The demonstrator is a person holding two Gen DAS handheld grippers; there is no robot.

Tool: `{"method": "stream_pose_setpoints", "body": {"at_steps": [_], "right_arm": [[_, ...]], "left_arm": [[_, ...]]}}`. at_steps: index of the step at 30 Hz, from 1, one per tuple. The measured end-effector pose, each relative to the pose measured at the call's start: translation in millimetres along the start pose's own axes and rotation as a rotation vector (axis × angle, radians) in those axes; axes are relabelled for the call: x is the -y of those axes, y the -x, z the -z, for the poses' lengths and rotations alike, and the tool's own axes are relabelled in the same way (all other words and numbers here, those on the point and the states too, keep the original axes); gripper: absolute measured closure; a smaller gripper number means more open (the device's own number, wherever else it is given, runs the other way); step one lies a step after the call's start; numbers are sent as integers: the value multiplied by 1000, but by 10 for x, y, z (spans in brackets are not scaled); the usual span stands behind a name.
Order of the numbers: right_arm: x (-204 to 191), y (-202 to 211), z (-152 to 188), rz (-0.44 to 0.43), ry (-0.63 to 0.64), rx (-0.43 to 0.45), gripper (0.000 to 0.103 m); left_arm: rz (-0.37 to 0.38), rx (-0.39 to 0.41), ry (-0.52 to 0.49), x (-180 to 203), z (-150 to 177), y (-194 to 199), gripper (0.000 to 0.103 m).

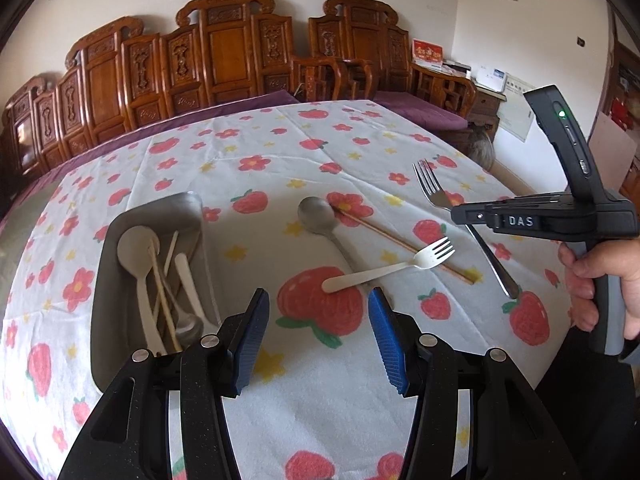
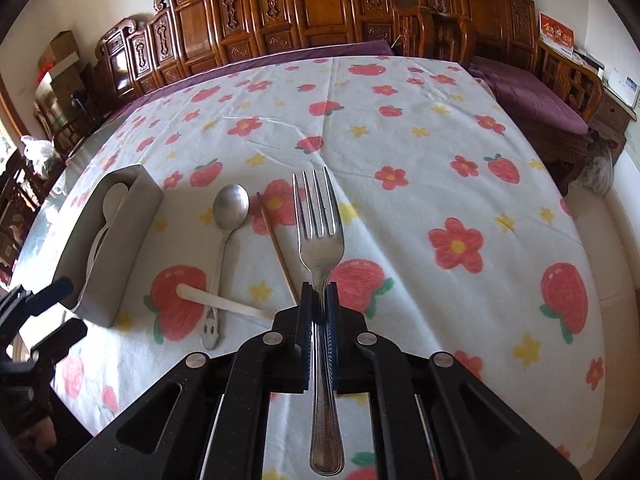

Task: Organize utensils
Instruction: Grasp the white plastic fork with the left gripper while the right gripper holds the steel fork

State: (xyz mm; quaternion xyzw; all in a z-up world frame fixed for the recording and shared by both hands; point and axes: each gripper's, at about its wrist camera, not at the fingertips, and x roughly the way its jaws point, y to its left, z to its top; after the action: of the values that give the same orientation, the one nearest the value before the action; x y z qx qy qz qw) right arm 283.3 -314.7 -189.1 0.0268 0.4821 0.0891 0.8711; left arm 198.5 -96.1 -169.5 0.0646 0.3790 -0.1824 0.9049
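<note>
My right gripper (image 2: pixel 319 294) is shut on the neck of a metal fork (image 2: pixel 319 236), whose tines point away from me over the tablecloth. In the left wrist view the same fork (image 1: pixel 430 186) crosses the right gripper (image 1: pixel 459 215), which a hand (image 1: pixel 600 280) holds. My left gripper (image 1: pixel 318 295) stands open and empty above a white plastic fork (image 1: pixel 392 268). A metal spoon (image 1: pixel 316 210) and a single chopstick (image 1: pixel 400 240) lie beside it. The grey tray (image 1: pixel 100 292) on the left holds several white spoons and chopsticks.
A white cloth with strawberries and flowers (image 1: pixel 320 400) covers the table. Carved wooden benches with purple cushions (image 1: pixel 224 56) line the far wall. In the right wrist view the tray (image 2: pixel 120 248) stands far left, with the left gripper (image 2: pixel 52 312) near it.
</note>
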Motion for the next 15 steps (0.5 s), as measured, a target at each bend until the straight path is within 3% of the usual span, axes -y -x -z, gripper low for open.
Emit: {"method": "stream_pose_setpoints", "body": {"at_steps": [15], "right_arm": [[778, -95, 187, -19, -16, -22, 95]], "left_arm": [[47, -184, -239, 605, -243, -860, 54]]}}
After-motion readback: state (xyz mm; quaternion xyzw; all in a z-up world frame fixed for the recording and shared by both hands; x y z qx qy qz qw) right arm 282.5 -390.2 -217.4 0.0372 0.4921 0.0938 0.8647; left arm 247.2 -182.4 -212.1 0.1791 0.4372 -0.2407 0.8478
